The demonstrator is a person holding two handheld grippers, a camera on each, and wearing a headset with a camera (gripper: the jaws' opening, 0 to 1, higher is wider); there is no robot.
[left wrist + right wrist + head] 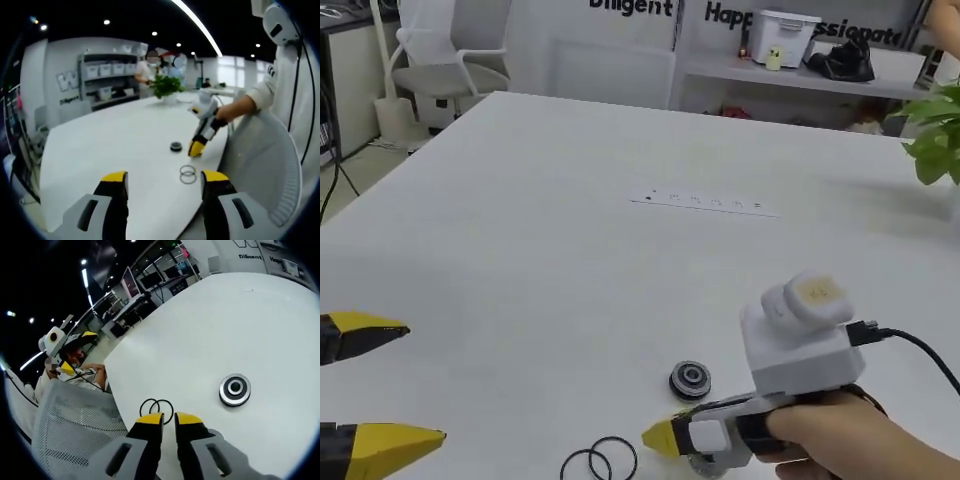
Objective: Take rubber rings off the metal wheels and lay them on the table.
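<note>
A small metal wheel (690, 380) with a dark centre lies flat on the white table (620, 250) near its front edge. Two thin black rubber rings (600, 461) lie overlapping on the table just left of it. My right gripper (658, 438) hovers low between rings and wheel, its yellow jaws shut on nothing. In the right gripper view the wheel (234, 389) is ahead to the right and the rings (156, 407) sit just past the jaw tips. My left gripper (425, 383) stands open at the front left, well apart from the rings (188, 174) and the wheel (176, 146).
A green plant (935, 140) stands at the table's far right edge. Beyond the table are a white chair (445, 60) and a shelf with a white box (782, 38). A mesh chair back (75, 430) is close to the front edge.
</note>
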